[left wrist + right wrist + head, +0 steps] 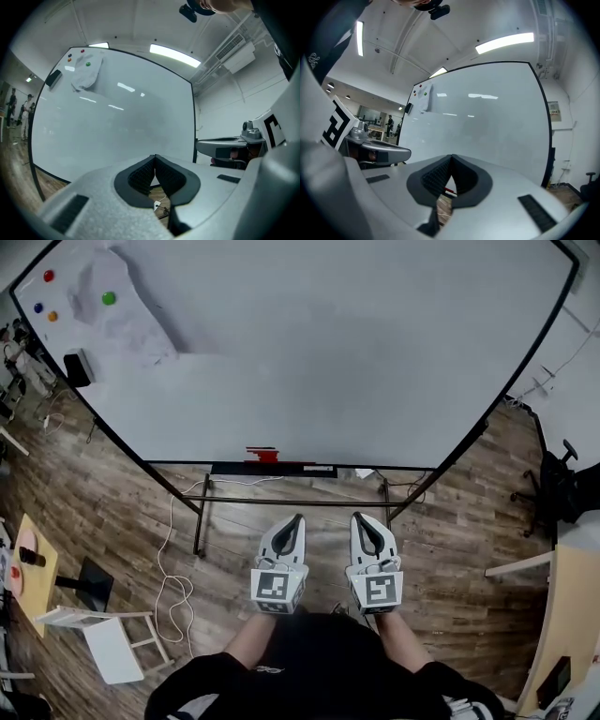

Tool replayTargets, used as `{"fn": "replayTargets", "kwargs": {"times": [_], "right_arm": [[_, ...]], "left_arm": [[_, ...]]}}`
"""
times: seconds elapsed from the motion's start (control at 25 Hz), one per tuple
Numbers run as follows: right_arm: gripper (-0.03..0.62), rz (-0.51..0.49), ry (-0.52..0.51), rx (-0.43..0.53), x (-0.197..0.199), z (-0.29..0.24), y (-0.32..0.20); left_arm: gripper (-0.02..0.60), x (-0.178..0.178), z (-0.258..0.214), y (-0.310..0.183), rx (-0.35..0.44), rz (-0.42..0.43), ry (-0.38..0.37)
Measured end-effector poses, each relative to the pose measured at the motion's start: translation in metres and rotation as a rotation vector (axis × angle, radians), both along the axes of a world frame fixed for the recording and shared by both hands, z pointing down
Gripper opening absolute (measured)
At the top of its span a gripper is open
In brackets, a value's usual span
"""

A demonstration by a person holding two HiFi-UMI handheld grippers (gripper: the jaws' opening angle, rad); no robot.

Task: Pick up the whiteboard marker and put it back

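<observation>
Matte grey left claw [298, 518] and right claw [356, 517], ribbed tips together, empty, before glossy rectangular whiteboard [328, 362].

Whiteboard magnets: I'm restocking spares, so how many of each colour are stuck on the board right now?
Red magnet: 1
Blue magnet: 1
Orange magnet: 1
Green magnet: 1
Total: 4

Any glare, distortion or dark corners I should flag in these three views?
Head view: evenly lit and sharp, but the fisheye bows the whiteboard frame. Left gripper view: the ceiling lights reflect as streaks on the board, and the corners are black. Right gripper view: the same streak reflections and black corners, and a bright ceiling strip is nearly blown out.
</observation>
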State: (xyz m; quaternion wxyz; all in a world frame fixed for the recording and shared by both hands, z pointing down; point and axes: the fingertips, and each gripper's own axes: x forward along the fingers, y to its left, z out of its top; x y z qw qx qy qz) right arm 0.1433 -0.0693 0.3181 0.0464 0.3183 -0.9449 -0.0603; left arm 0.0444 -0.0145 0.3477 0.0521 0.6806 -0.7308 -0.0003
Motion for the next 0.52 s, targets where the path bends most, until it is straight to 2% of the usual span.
{"fn": "replayTargets", "kwargs": {"times": [0.24,0.52], "right_arm": [[0.003,-0.01,0.019,0.02,0.01,0.0,0.0],[0.003,-0.032,0.028,-0.019,0.014,0.01,0.01]], "left_arm": [[0.008,0.012,0.002,0.003,0.0,-0.014,-0.005],[0.008,0.019,0.009,0.011,-0.029,-0.025,0.016]]}}
